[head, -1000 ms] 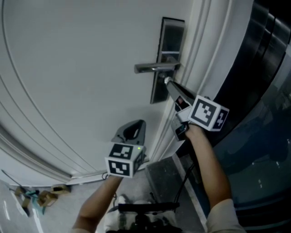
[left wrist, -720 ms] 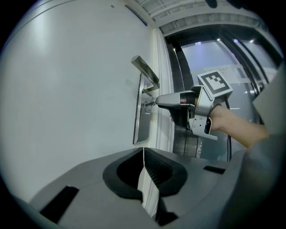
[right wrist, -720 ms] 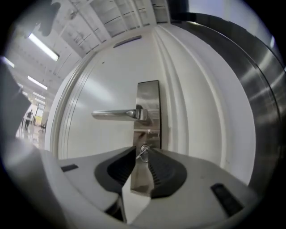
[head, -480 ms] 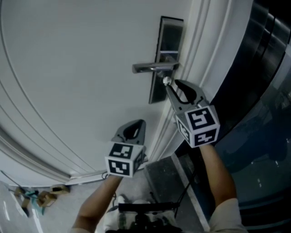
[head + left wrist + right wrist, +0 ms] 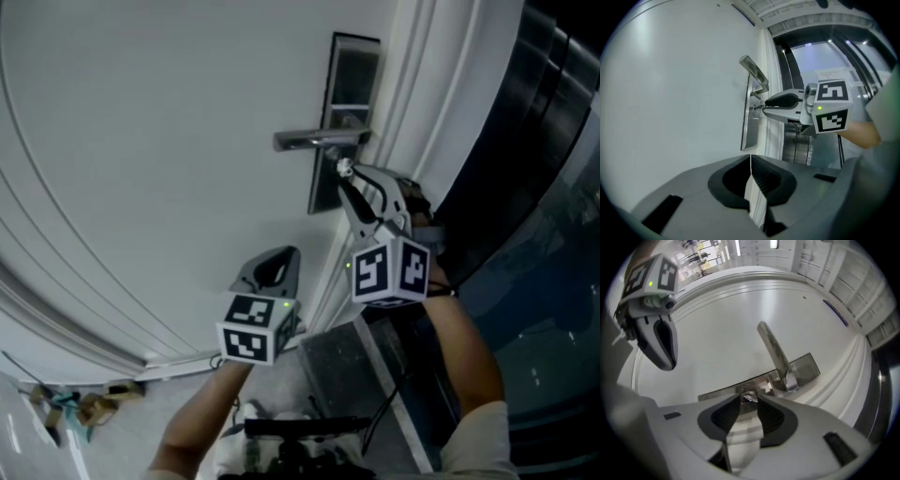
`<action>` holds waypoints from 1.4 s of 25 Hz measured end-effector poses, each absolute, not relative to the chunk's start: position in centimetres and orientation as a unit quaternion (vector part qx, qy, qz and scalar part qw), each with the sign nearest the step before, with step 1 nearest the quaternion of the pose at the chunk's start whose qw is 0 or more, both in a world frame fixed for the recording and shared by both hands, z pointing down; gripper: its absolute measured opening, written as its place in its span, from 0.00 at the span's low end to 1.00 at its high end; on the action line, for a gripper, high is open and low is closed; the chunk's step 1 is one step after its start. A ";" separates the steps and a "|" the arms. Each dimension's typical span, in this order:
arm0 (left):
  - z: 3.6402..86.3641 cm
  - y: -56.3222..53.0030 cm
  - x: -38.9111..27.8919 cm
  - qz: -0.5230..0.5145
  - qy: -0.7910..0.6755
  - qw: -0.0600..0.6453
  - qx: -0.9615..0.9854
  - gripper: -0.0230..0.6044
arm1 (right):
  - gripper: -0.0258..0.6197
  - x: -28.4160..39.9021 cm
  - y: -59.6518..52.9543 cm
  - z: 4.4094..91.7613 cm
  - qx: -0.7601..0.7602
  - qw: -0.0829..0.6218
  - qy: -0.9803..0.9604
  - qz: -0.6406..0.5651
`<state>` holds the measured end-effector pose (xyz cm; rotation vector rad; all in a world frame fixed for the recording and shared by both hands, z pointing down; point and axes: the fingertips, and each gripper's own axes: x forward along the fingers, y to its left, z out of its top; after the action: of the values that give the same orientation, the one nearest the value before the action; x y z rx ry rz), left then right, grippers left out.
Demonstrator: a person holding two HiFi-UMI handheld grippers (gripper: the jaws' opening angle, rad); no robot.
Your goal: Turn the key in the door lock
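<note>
Low against the white door [image 5: 141, 141], the left gripper [image 5: 274, 264] points level at the panel with its fingers closed together on nothing, well apart from the lock. To its right the lever handle [image 5: 314, 140] juts out from the tall metal lock plate [image 5: 349, 80], and just beneath that handle the key [image 5: 344, 169] sits in the lock. The right gripper [image 5: 750, 402] points at the plate with the key's head between its fingertips; its fingers have just been opening and stand apart on either side of the key, not pressing on it.
</note>
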<state>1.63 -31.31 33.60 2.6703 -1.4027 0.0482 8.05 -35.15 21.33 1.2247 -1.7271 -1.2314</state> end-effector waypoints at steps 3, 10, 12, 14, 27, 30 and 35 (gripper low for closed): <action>33.6 -31.4 1.7 0.016 -0.463 0.063 0.884 0.07 | 0.24 8.1 -35.4 21.5 0.458 0.370 -0.623 -0.514; 33.5 -31.4 1.9 0.015 -0.462 0.062 0.885 0.07 | 0.26 8.2 -35.7 22.1 0.425 0.424 -0.557 -0.574; 33.4 -31.3 1.9 0.015 -0.461 0.062 0.885 0.07 | 0.26 8.0 -36.1 22.1 0.418 0.432 -0.545 -0.584; 33.4 -31.3 2.0 0.015 -0.461 0.061 0.885 0.07 | 0.26 7.7 -36.6 22.3 0.412 0.442 -0.531 -0.594; 32.8 -31.5 1.3 0.008 -0.468 0.058 0.882 0.07 | 0.16 7.7 -37.9 21.9 0.416 0.453 -0.515 -0.597; 32.9 -31.4 1.6 0.009 -0.464 0.060 0.884 0.07 | 0.16 7.7 -37.9 21.8 0.426 0.448 -0.534 -0.577; 33.3 -31.4 1.8 0.012 -0.463 0.062 0.884 0.07 | 0.16 7.7 -38.0 21.6 0.456 0.418 -0.585 -0.525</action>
<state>1.76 -31.44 33.29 2.6733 -1.3994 0.0352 7.71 -37.98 21.63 1.1436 -1.4669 -1.3184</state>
